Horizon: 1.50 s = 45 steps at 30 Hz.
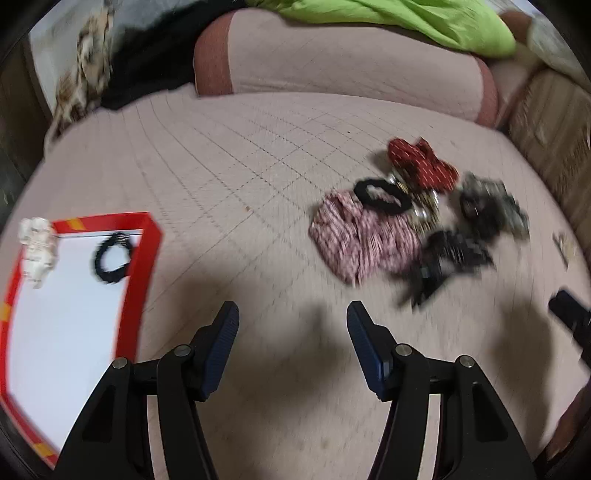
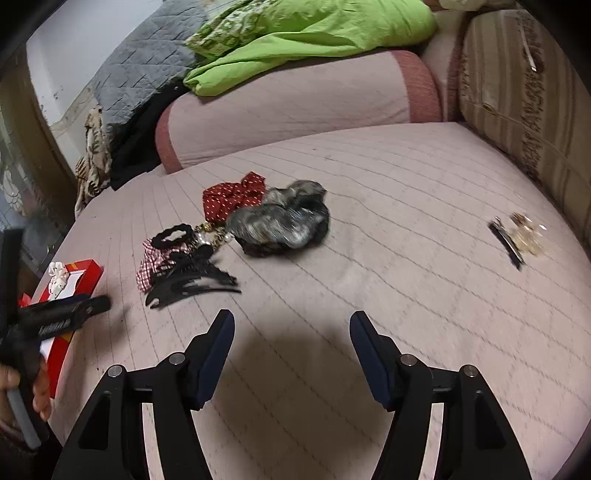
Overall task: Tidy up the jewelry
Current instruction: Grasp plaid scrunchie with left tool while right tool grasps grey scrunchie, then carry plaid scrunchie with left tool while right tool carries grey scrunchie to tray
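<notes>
A red box (image 1: 147, 258) with a white floor lies at the left on the pink quilted bed. Inside it is a black hair tie (image 1: 110, 256), and a white bow (image 1: 38, 247) rests on its rim. My left gripper (image 1: 291, 317) hovers open over bare quilt between the box and a pile of accessories. The pile holds a checked scrunchie (image 1: 358, 240), a black hair tie (image 1: 382, 195), a red dotted bow (image 1: 421, 162), a black claw clip (image 2: 192, 280) and a grey scrunchie (image 2: 284, 221). My right gripper (image 2: 291, 325) is open and empty, just in front of the pile.
A gold hair clip (image 2: 517, 236) lies alone at the right of the bed. A pink bolster (image 2: 295, 99) with green cloth (image 2: 314, 33) lines the far side. A striped cushion (image 2: 524, 96) bounds the right. A hand (image 2: 37, 391) holds the left gripper beside the box.
</notes>
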Tool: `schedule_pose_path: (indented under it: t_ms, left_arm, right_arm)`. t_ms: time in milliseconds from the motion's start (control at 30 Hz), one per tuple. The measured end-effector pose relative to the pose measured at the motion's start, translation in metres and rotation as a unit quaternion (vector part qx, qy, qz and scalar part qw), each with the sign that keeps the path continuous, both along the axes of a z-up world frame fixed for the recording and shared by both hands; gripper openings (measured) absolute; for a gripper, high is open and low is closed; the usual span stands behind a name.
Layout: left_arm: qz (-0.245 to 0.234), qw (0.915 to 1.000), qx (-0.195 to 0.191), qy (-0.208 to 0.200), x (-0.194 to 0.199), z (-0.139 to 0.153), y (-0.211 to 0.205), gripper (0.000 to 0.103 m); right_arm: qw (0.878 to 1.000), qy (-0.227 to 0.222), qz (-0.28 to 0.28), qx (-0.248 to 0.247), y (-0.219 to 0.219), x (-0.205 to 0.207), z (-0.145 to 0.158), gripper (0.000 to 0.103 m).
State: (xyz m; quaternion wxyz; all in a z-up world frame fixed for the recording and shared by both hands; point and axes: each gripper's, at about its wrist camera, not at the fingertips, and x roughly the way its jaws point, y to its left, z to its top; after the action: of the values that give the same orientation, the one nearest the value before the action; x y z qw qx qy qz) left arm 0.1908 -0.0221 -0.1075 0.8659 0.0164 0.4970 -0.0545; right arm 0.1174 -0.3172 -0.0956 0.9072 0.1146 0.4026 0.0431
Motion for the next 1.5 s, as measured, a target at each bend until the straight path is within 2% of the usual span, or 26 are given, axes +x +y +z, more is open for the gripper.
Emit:
schedule_pose_path:
  t_ms: [167, 333, 533, 567, 600, 633, 667, 733, 767, 800, 867, 900, 1033, 1233, 1500]
  left_arm:
    - [-0.002, 0.9982, -0.056, 0.019, 0.039, -0.012, 0.0, 0.06]
    - [-0.016, 0.9947, -0.097, 0.032, 0.068, -0.024, -0.01, 0.06]
    - [-0.023, 0.9928, -0.112, 0.033, 0.079, -0.026, -0.018, 0.061]
    - [-0.024, 0.9928, -0.112, 0.035, 0.078, -0.026, -0.02, 0.058]
    - [-0.027, 0.9933, -0.107, 0.035, 0.077, -0.027, -0.023, 0.05]
    - [-0.035, 0.9943, -0.093, 0.037, 0.076, -0.028, -0.027, 0.028]
    - [-0.04, 0.9949, -0.083, 0.041, 0.074, -0.029, -0.031, 0.013]
    - [-0.042, 0.9955, -0.074, 0.042, 0.07, -0.027, -0.035, 0.01]
    - [-0.045, 0.9952, -0.077, 0.042, 0.066, -0.023, -0.035, 0.01]
    - [-0.046, 0.9953, -0.076, 0.039, 0.062, -0.02, -0.034, 0.01]
    - [-0.05, 0.9965, -0.063, 0.024, 0.049, -0.012, -0.033, 0.009]
    - [-0.051, 0.9967, -0.06, 0.019, 0.042, -0.008, -0.03, 0.009]
    - [-0.045, 0.9971, -0.061, 0.0, 0.013, 0.011, -0.011, 0.009]
    - [-0.003, 0.994, -0.108, -0.014, -0.023, 0.034, 0.029, 0.009]
    - [0.011, 0.9941, -0.101, -0.037, -0.061, 0.05, 0.042, 0.009]
  right_arm:
    - [1.0, 0.0, -0.003, 0.025, -0.004, 0.025, -0.004, 0.07]
    - [0.998, -0.008, -0.018, 0.055, -0.012, 0.053, -0.001, 0.079]
    - [0.997, -0.001, -0.038, 0.074, -0.016, 0.089, -0.004, 0.079]
    - [0.996, 0.004, -0.042, 0.075, -0.016, 0.094, -0.006, 0.079]
    - [0.996, 0.01, -0.047, 0.076, -0.016, 0.098, -0.009, 0.079]
    - [0.996, 0.015, -0.05, 0.079, -0.016, 0.101, -0.011, 0.079]
    - [0.995, 0.018, -0.05, 0.08, -0.016, 0.103, -0.014, 0.079]
    - [0.996, 0.025, -0.047, 0.076, -0.017, 0.106, -0.018, 0.061]
    - [0.996, 0.034, -0.045, 0.072, -0.016, 0.107, -0.022, 0.04]
    - [0.996, 0.044, -0.044, 0.07, -0.016, 0.108, -0.025, 0.028]
    - [0.995, 0.049, -0.047, 0.076, -0.019, 0.104, -0.027, 0.022]
    - [0.995, 0.047, -0.047, 0.078, -0.02, 0.1, -0.026, 0.016]
    - [0.996, 0.04, -0.041, 0.067, -0.02, 0.08, -0.017, 0.013]
    - [0.997, 0.025, -0.033, 0.064, -0.015, 0.045, 0.001, 0.011]
    - [0.999, -0.009, -0.003, 0.045, 0.009, 0.004, 0.036, 0.008]
